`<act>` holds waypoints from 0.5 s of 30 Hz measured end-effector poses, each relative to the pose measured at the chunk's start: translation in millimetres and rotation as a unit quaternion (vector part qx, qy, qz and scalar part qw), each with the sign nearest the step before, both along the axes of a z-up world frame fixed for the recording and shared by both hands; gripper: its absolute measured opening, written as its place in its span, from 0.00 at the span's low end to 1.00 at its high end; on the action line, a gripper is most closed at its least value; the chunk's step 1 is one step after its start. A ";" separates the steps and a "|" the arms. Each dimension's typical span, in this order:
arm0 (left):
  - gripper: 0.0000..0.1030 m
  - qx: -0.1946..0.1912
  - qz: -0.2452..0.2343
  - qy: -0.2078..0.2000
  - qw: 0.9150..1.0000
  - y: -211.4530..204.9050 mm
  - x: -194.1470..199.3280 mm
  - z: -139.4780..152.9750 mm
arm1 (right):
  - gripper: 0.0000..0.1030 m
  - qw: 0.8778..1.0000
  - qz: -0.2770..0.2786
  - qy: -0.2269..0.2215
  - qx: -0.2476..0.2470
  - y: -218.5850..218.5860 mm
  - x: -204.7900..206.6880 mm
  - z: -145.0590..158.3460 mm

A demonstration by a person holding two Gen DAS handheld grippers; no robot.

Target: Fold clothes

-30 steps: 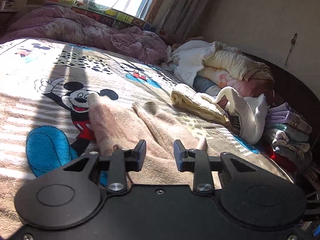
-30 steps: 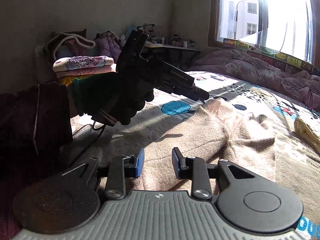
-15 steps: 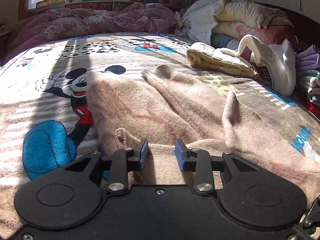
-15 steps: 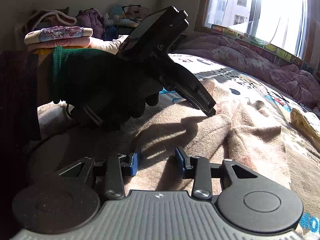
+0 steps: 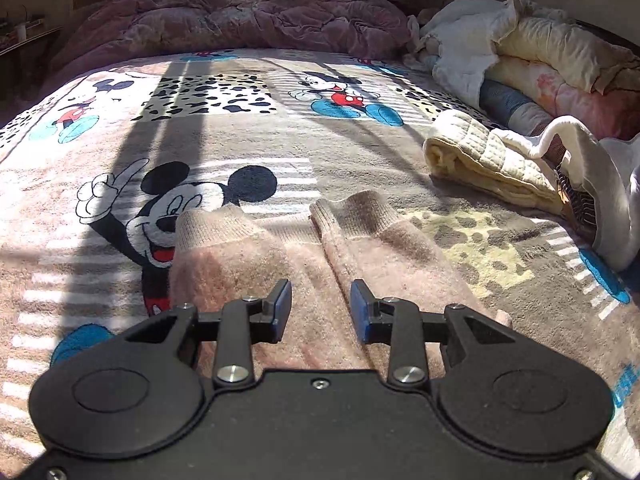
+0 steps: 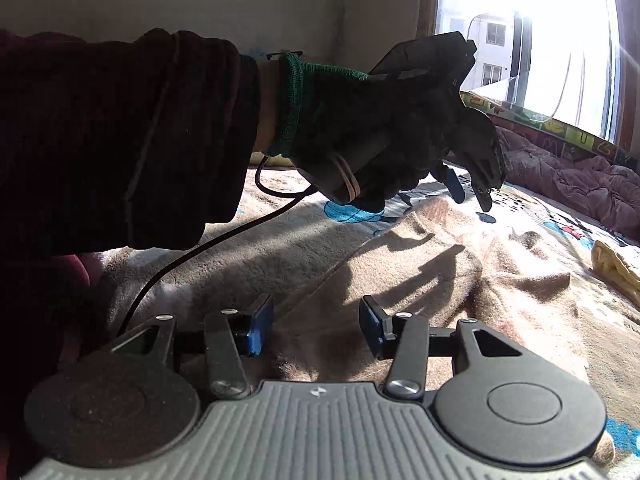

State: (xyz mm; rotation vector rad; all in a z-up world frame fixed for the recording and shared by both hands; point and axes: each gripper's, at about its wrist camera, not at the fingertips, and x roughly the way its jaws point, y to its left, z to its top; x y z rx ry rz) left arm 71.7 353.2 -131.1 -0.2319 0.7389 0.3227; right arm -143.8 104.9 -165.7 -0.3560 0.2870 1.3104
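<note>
A beige-pink knit garment [image 5: 248, 256] lies flat on the cartoon mouse blanket [image 5: 240, 128], its two ribbed cuffs pointing away from me. My left gripper [image 5: 320, 294] hovers over its two legs with a gap between the blue pads and nothing pinched. In the right wrist view the same garment [image 6: 460, 280] spreads in wrinkles. My right gripper [image 6: 316, 314] is low over its near end, jaws opening, with fabric beneath them but not pressed. A gloved hand [image 6: 360, 132] holds the left gripper [image 6: 474, 190] above the cloth further along.
A cream quilted item [image 5: 484, 160] and a white garment [image 5: 592, 184] lie to the right, beside piled bedding [image 5: 540, 52]. A purple duvet [image 5: 240, 20] lines the far edge under the window. A black cable [image 6: 224, 236] trails from the gloved hand.
The left gripper has travelled along the garment toward the cuffs and tipped downward. The right jaws have spread wider, and the right hand has stayed in place.
</note>
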 end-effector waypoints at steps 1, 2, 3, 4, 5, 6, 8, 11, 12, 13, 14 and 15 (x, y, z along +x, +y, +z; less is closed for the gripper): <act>0.30 0.000 0.011 0.019 1.000 1.2 13.0 -4.9 | 0.47 1.000 0.003 0.005 0.005 -0.5 0.7 1.8; 0.30 0.002 0.023 0.037 0.999 2.3 24.7 -10.0 | 0.48 1.000 0.007 0.011 0.010 -1.1 1.4 3.7; 0.30 0.014 0.033 0.052 0.998 2.6 30.7 -16.0 | 0.49 1.000 0.010 0.014 0.019 -3.4 1.6 7.0; 0.29 0.031 0.040 0.066 0.997 0.9 35.3 -23.1 | 0.50 0.999 0.013 0.017 0.027 -5.7 1.9 10.4; 0.25 0.044 0.045 0.075 0.995 -0.7 38.6 -28.6 | 0.53 0.999 0.016 0.020 0.036 -8.0 2.3 13.7; 0.21 0.043 0.043 0.068 0.996 -2.2 36.9 -27.8 | 0.56 0.999 0.016 0.026 0.041 -10.4 4.7 15.2; 0.06 0.040 0.040 0.054 0.997 -5.1 33.3 -25.7 | 0.56 0.998 0.014 0.038 0.044 -14.0 9.7 16.1; 0.06 0.020 0.023 0.029 0.999 -9.3 27.7 -14.9 | 0.56 0.997 0.009 0.058 0.044 -17.4 18.0 15.7; 0.06 0.014 0.019 0.025 0.999 -9.8 27.2 -13.9 | 0.56 0.997 0.010 0.063 0.044 -16.9 19.0 15.3; 0.07 0.010 0.020 0.044 0.999 -6.7 31.7 -23.3 | 0.56 0.997 0.012 0.068 0.043 -16.4 20.1 15.0; 0.12 0.005 0.020 0.057 0.998 -3.8 34.7 -30.0 | 0.56 0.996 0.013 0.073 0.042 -15.9 21.1 14.6; 0.12 -0.001 0.015 0.045 0.999 -1.9 31.3 -26.0 | 0.56 0.996 0.015 0.078 0.042 -15.3 22.0 14.2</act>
